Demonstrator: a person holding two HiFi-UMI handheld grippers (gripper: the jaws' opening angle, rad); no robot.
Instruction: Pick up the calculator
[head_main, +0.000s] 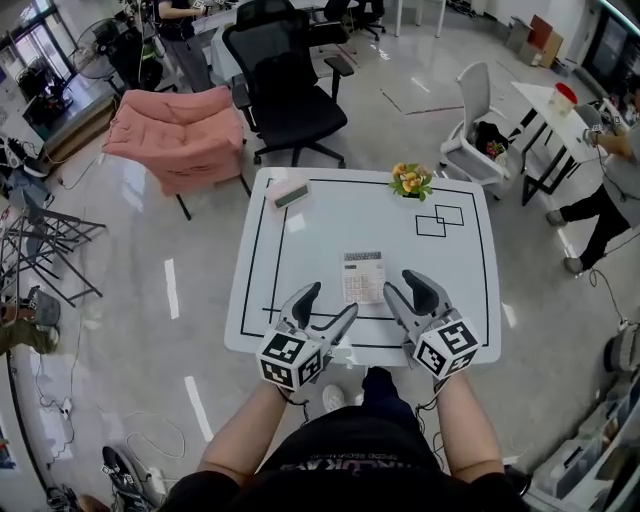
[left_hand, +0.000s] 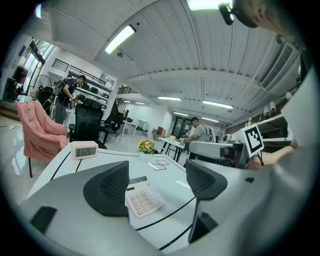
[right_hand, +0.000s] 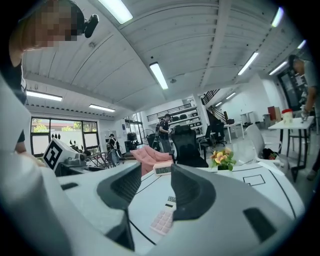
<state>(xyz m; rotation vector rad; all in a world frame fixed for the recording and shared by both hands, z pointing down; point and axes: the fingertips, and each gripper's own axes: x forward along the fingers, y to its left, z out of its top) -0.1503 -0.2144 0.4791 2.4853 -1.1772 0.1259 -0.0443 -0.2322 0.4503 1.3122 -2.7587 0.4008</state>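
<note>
You are working at the near edge of the white table (head_main: 300, 215), and the pickup is barely starting: the approach looks made, while the grasp and the lift are both waiting. You are holding the left gripper (head_main: 330, 302) with its jaws spread wide and nothing between them. The right gripper (head_main: 403, 283) is likewise parted and empty. The calculator (head_main: 363, 277) is lying flat on the tabletop, keys up, between the two grippers and just ahead of their tips. It is sitting closer to the right one. From the head view that gripper's inner jaw is probably clear of the calculator's edge, though the angle makes this hard to judge.
</note>
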